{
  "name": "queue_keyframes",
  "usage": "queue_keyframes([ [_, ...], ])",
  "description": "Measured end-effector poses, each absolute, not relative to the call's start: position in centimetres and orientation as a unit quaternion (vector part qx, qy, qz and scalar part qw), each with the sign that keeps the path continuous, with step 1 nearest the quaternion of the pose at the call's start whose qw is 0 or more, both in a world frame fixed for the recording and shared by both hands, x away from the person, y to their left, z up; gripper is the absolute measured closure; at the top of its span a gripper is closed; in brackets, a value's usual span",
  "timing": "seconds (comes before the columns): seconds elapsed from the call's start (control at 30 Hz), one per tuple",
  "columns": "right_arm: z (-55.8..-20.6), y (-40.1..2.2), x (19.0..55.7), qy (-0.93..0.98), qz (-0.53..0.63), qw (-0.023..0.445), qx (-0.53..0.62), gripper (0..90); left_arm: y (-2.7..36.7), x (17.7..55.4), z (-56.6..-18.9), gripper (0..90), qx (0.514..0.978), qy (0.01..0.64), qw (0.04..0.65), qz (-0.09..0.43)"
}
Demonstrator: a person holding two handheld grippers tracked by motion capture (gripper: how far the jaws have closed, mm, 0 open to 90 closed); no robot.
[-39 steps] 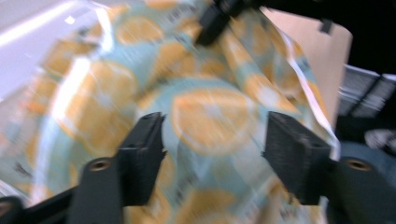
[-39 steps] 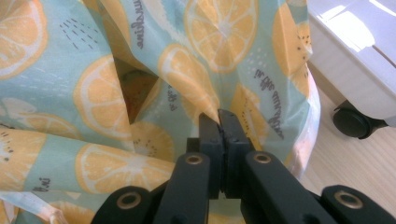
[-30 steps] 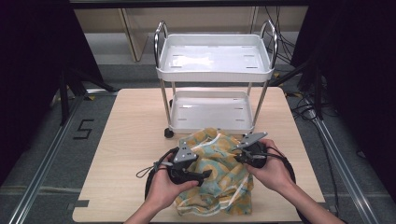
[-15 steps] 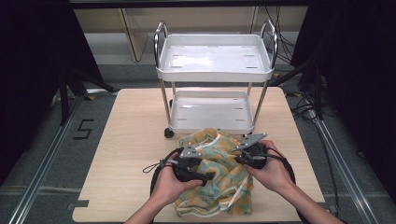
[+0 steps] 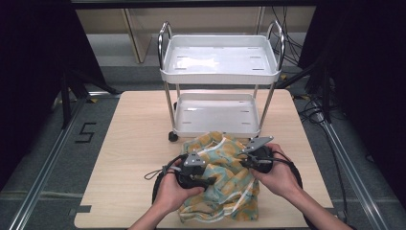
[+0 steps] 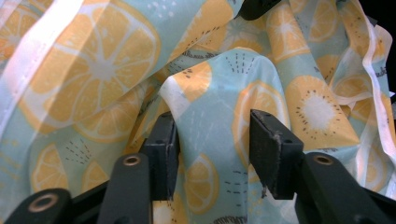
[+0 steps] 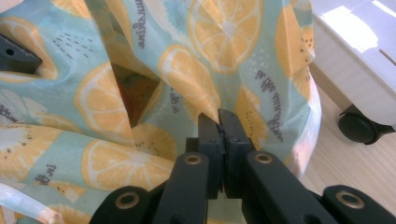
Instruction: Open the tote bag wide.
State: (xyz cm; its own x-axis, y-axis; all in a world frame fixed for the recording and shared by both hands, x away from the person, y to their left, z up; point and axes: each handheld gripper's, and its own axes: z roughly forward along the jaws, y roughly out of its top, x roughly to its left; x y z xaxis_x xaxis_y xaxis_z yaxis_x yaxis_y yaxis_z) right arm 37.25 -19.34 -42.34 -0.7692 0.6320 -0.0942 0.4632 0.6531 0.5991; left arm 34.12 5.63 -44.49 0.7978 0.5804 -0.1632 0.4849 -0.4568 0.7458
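The right gripper pinched the cloth; the left gripper's jaws had just been closing around a fold without yet gripping, and needed to clamp it next.

Black gripper, brass rivets, grey plate

Both forearms enter from 6 o'clock, hands side by side. Left gripper points toward 3 o'clock, jaws half apart and just been closing, cloth between them. Right gripper points toward 9 o'clock, jaws pinched on a fold.
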Motion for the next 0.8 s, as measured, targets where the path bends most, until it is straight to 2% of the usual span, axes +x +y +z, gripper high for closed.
queue_keyframes([
  [0.4,-42.3,-18.9,37.4,0.899,0.28,0.146,0.304,90.0,5.9,34.1,-44.2,87.7,0.863,0.287,0.411,0.065],
  [0.63,-41.7,-19.0,37.8,0.898,0.277,0.145,0.309,90.0,5.8,33.1,-43.7,89.6,0.873,0.276,0.399,0.056],
  [0.8,-41.9,-19.1,37.8,0.894,0.279,0.149,0.317,90.0,5.6,31.7,-43.8,89.6,0.87,0.263,0.415,0.035],
])
